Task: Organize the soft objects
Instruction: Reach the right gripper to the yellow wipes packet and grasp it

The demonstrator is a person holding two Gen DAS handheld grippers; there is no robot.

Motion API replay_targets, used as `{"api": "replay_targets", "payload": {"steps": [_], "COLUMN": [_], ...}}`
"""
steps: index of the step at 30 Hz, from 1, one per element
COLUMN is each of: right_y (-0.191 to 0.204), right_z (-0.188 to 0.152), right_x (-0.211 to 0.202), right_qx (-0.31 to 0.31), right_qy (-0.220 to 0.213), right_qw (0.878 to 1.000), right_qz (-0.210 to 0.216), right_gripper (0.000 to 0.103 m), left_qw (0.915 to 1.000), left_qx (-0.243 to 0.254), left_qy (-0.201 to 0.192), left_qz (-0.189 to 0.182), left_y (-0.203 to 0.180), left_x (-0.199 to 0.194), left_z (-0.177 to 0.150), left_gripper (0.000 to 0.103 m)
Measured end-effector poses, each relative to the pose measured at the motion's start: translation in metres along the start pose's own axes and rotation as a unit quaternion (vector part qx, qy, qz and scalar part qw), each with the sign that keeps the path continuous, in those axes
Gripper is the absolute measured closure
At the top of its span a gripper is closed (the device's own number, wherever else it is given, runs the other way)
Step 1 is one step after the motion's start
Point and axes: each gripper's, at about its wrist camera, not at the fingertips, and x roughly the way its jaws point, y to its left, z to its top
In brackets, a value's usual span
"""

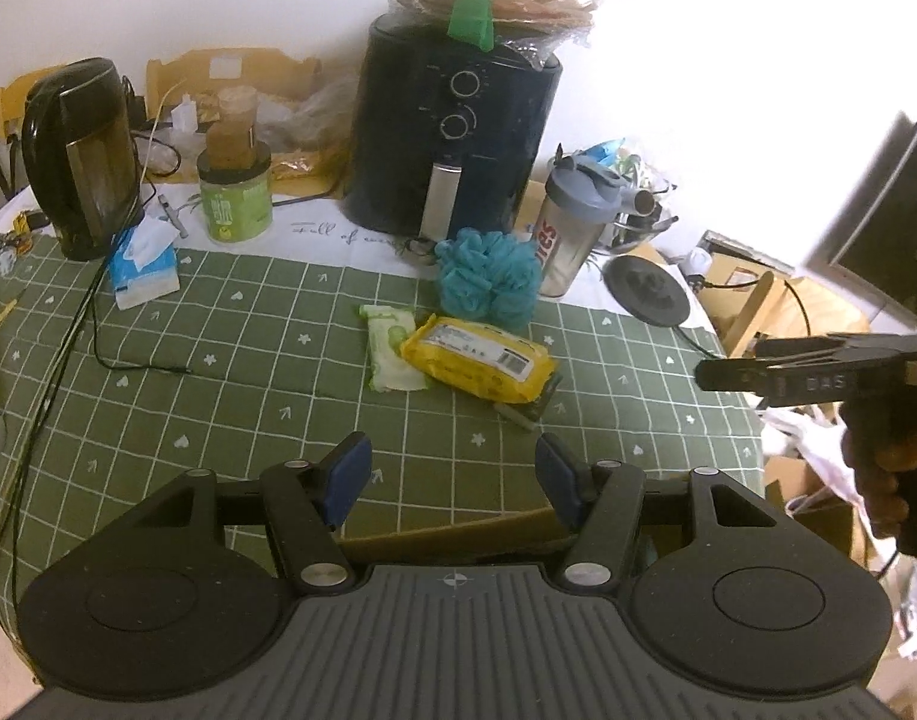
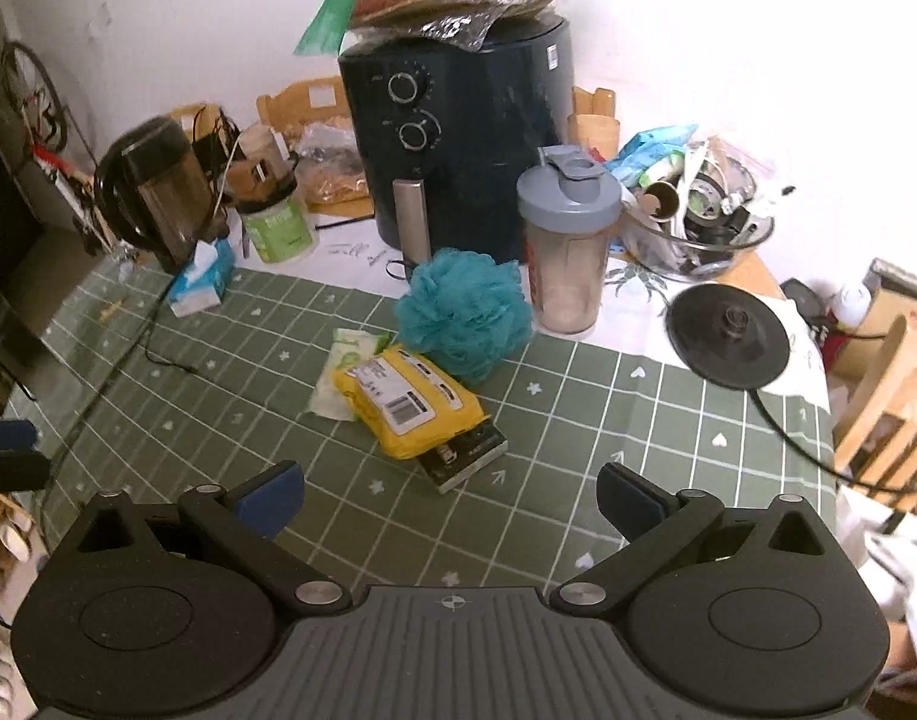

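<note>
A teal bath pouf (image 1: 488, 277) (image 2: 464, 312) sits mid-table on the green checked cloth (image 1: 248, 360) (image 2: 638, 420). In front of it a yellow soft pack (image 1: 479, 357) (image 2: 407, 399) lies partly over a green-white wipes pack (image 1: 386, 348) (image 2: 344, 372) and a dark flat packet (image 2: 464, 456). A blue-white tissue pack (image 1: 143, 270) (image 2: 200, 285) lies at the left. My left gripper (image 1: 452, 480) is open and empty above the near table edge. My right gripper (image 2: 449, 501) is open and empty, short of the yellow pack; it also shows in the left wrist view (image 1: 788, 369).
A black air fryer (image 1: 452, 138) (image 2: 458, 138) with bagged flatbreads on top stands at the back. A shaker bottle (image 1: 572, 228) (image 2: 566, 240), kettle (image 1: 80, 156) (image 2: 152, 192), green tub (image 1: 236, 198), kettle base (image 2: 728, 336) and glass bowl (image 2: 698, 228) crowd the back. Cables trail at the left.
</note>
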Motion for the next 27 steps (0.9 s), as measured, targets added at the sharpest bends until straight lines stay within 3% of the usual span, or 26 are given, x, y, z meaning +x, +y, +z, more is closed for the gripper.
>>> {"api": "replay_targets", "payload": {"steps": [10, 27], "right_y": [0.007, 0.017], "right_z": [0.005, 0.022], "right_x": [0.058, 0.137], "right_qx": [-0.080, -0.151], "right_qy": [0.009, 0.055], "right_qw": [0.996, 0.985], "right_qz": [0.022, 0.060], "right_gripper": [0.000, 0.000], "left_qw": [0.9998, 0.9986], "left_qx": [-0.021, -0.052], "left_qy": [0.004, 0.005], "left_qz": [-0.006, -0.001], "left_y": [0.013, 0.040], "left_x": [0.008, 0.010], "left_z": [0.002, 0.005], "left_gripper": [0.044, 0.043]}}
